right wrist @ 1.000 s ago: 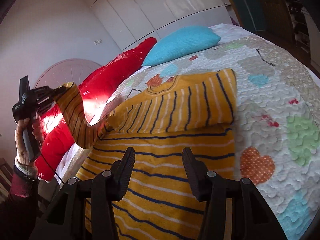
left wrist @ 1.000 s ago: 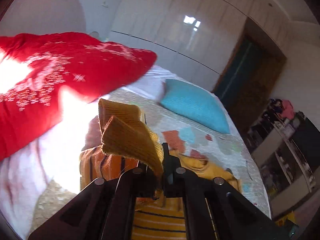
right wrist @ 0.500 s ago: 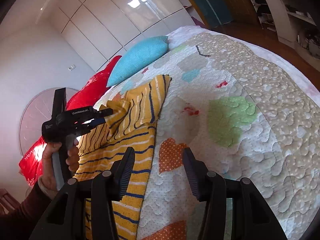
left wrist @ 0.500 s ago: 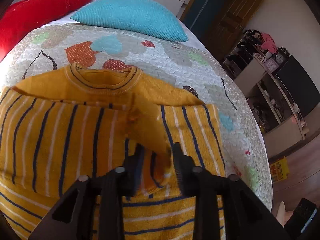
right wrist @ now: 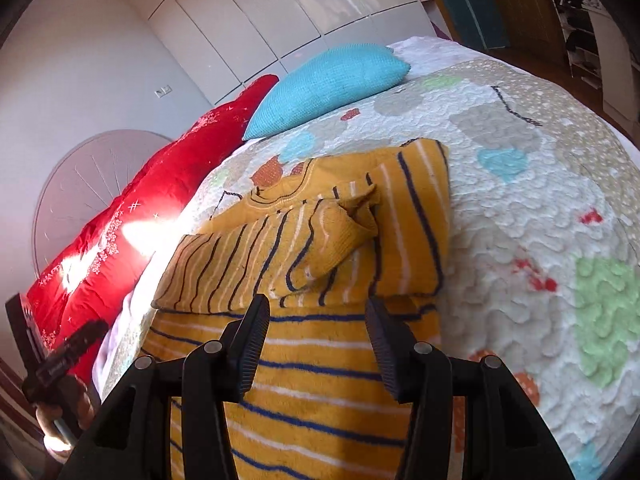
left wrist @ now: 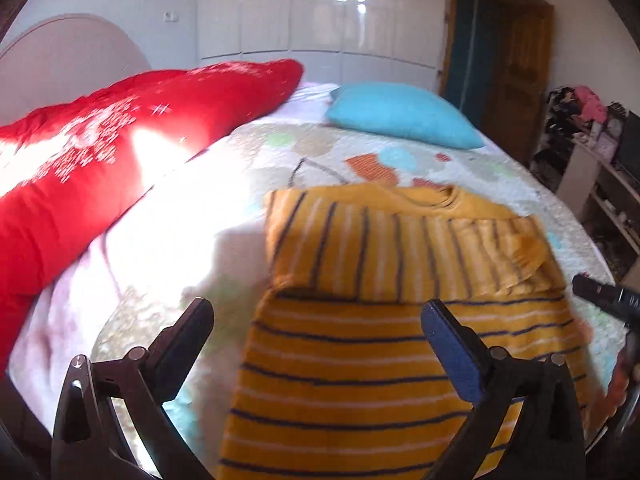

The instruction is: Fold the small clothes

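Note:
A small yellow sweater [left wrist: 360, 360] with dark blue and white stripes lies flat on the quilted bedspread [left wrist: 248, 152]. Both sleeves are folded across its chest, and the cuff [right wrist: 344, 236] of the upper sleeve lies rumpled on top. My left gripper [left wrist: 316, 320] is open wide and empty, above the sweater's lower left part. My right gripper [right wrist: 316, 316] is open and empty, just above the sweater's body [right wrist: 320, 392] below the folded sleeves. Part of the right gripper [left wrist: 608, 300] shows at the right edge of the left wrist view.
A long red cushion [left wrist: 100, 152] lies along the bed's left side and a turquoise pillow [left wrist: 404, 114] at its head. White wardrobe doors [left wrist: 320, 12] stand behind. A door and cluttered shelves [left wrist: 592, 132] are to the right. The bedspread [right wrist: 540, 220] stretches right of the sweater.
My left gripper carried the left sleeve across the chest, let it go and drew back, open. My right gripper stayed open and swung back over the sweater.

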Tool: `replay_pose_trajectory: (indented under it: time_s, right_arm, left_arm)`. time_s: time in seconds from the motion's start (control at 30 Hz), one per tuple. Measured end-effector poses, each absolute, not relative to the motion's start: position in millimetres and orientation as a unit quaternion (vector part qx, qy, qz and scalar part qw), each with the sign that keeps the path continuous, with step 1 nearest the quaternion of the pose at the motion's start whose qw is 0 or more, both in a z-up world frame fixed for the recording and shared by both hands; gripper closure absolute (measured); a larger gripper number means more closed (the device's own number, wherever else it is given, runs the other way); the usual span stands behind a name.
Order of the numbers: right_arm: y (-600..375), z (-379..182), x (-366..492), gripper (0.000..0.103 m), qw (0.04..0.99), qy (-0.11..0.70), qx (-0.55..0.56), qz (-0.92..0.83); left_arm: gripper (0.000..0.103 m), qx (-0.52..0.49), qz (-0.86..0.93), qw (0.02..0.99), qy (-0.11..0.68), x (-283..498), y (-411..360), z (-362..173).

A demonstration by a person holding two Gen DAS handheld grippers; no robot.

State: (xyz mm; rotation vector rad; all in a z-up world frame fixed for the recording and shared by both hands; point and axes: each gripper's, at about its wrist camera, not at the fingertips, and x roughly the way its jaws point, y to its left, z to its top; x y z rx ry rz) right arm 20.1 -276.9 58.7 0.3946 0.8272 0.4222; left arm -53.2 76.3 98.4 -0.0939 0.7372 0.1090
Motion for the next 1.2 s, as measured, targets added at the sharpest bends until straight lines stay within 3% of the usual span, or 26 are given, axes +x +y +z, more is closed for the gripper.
replay_pose_trajectory:
  time_s: [0.03, 0.1, 0.23, 0.37, 0.5, 0.73, 1.0, 1.07, 1.2]
  right_arm:
    - [-269.6, 53.8, 31.5, 0.050, 0.872, 0.406, 0.185, 0.202]
    - [-258.4, 40.0, 55.6, 0.072, 0.859, 0.432, 0.187, 0.200]
    - [-265.6, 21.4, 84.1, 0.083, 0.861, 0.454, 0.190, 0.128]
    - [-280.4, 37.3, 63.6, 0.079, 0.868, 0.439, 0.200, 0.120]
    - [-300.9, 46.2, 16.2, 0.055, 0.861, 0.442, 0.202, 0.151]
    - [-332.1, 22.1, -65.8, 0.054, 0.824, 0.476, 0.241, 0.192]
    - [-315.6, -0.1, -114.6, 0.053, 0.781, 0.485, 0.293, 0.264]
    - [-312.0, -4.4, -123.7, 0.053, 0.768, 0.485, 0.310, 0.280]
    - [-305.3, -17.4, -141.7, 0.053, 0.738, 0.494, 0.337, 0.313]
  left_arm:
    - [0.000, -0.060, 0.054, 0.925, 0.371, -58.7, 89.6, 89.6]
    - [0.000, -0.098, 0.048, 0.914, 0.391, -68.8, 113.3, 71.4]
    - [0.000, -0.152, 0.059, 0.899, 0.407, -79.0, 145.7, 43.8]
    - [0.000, -0.170, 0.059, 0.888, 0.423, -78.7, 156.0, 26.2]
    - [0.000, -0.148, 0.061, 0.892, 0.424, -83.5, 149.3, 19.5]
    - [0.000, -0.108, 0.046, 0.900, 0.419, -103.0, 137.2, 14.2]
    - [0.000, -0.191, -0.049, 0.875, 0.443, -136.5, 137.9, 29.1]
    - [0.004, -0.216, -0.082, 0.867, 0.440, -148.7, 138.9, 29.2]
    - [0.031, -0.244, -0.117, 0.855, 0.443, -173.2, 139.6, 24.5]
